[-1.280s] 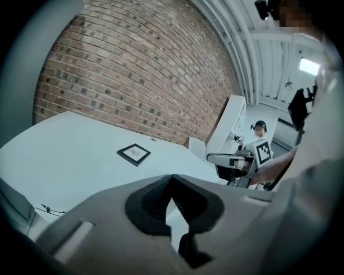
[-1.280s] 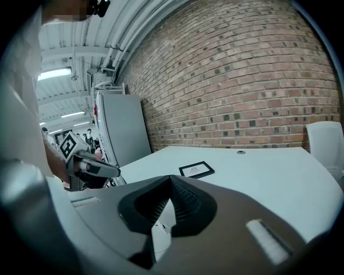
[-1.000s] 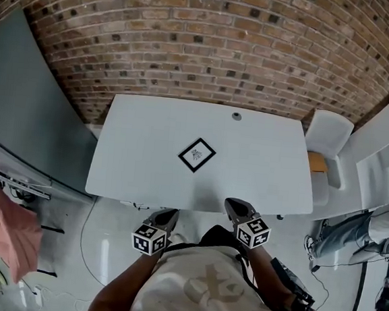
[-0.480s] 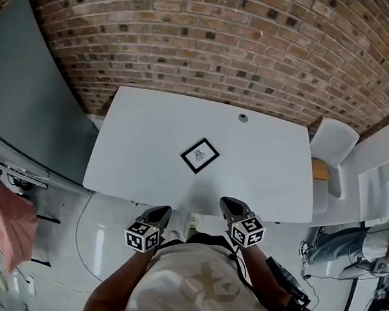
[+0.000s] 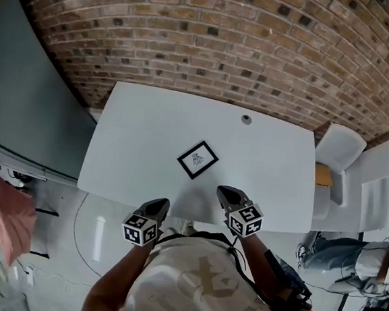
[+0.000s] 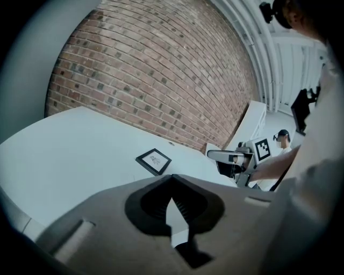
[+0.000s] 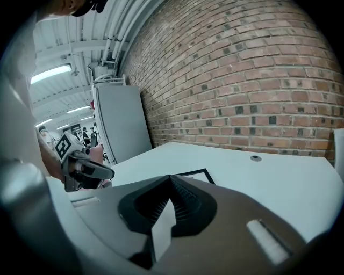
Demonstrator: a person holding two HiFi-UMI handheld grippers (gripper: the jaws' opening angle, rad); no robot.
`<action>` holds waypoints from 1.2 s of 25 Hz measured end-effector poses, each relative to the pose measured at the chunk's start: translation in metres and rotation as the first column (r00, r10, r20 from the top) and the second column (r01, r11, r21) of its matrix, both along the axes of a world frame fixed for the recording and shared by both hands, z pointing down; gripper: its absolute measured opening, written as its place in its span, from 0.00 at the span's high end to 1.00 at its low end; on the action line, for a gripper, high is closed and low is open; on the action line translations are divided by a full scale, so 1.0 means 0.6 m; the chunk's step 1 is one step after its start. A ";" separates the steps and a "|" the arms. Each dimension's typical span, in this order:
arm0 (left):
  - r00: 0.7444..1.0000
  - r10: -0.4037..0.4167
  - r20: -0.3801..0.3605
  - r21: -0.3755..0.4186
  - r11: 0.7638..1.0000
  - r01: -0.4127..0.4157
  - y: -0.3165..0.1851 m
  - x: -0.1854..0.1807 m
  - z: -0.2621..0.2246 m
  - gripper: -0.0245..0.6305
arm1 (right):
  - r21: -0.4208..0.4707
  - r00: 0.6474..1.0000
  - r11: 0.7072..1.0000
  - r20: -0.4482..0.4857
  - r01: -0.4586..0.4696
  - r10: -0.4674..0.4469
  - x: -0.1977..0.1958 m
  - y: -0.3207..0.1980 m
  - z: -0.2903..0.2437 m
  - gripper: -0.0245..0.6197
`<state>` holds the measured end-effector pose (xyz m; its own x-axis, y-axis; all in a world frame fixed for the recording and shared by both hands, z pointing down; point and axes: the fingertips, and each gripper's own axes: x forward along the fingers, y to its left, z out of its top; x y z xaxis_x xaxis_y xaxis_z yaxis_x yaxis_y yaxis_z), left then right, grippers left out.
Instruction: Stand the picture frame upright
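A small black-framed picture frame [image 5: 197,160] lies flat, turned like a diamond, near the middle of the white table [image 5: 142,133]. It also shows in the left gripper view as the picture frame [image 6: 153,161], and its far edge [image 7: 194,174] peeks over the jaws in the right gripper view. My left gripper [image 5: 158,208] hangs just off the table's near edge, shut and empty. My right gripper [image 5: 226,193] is over the near edge, below and right of the frame, also shut with nothing in it. Neither touches the frame.
A brick wall [image 5: 211,44] runs behind the table. A round cable port [image 5: 246,119] sits at the table's far side. A white chair [image 5: 340,154] stands at the right end, a grey panel [image 5: 23,102] at the left. Another person [image 5: 348,256] is at the right.
The view has shifted forward, so the table lies nearer. Both grippers have come a little closer to the table's near edge, the right one now over it. The frame has not moved.
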<state>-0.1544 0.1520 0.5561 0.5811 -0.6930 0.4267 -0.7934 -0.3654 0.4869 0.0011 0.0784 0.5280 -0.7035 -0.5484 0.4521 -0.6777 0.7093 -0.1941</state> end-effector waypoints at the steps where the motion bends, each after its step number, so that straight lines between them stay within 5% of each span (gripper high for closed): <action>1: 1.000 0.000 0.000 -0.004 1.000 0.000 -0.011 0.003 0.000 0.96 | -0.002 1.000 1.000 -0.003 0.005 -0.005 0.001 -0.012 0.001 0.95; 15: 0.999 0.001 0.032 -0.094 0.996 0.002 -0.126 0.051 0.021 0.96 | -0.072 0.997 0.995 -0.041 0.062 -0.065 0.031 -0.159 0.055 0.95; 30: 0.992 -0.102 0.074 -0.227 0.967 0.116 -0.213 0.078 0.075 0.96 | -0.162 0.990 0.982 -0.083 0.102 -0.117 0.038 -0.272 0.108 0.95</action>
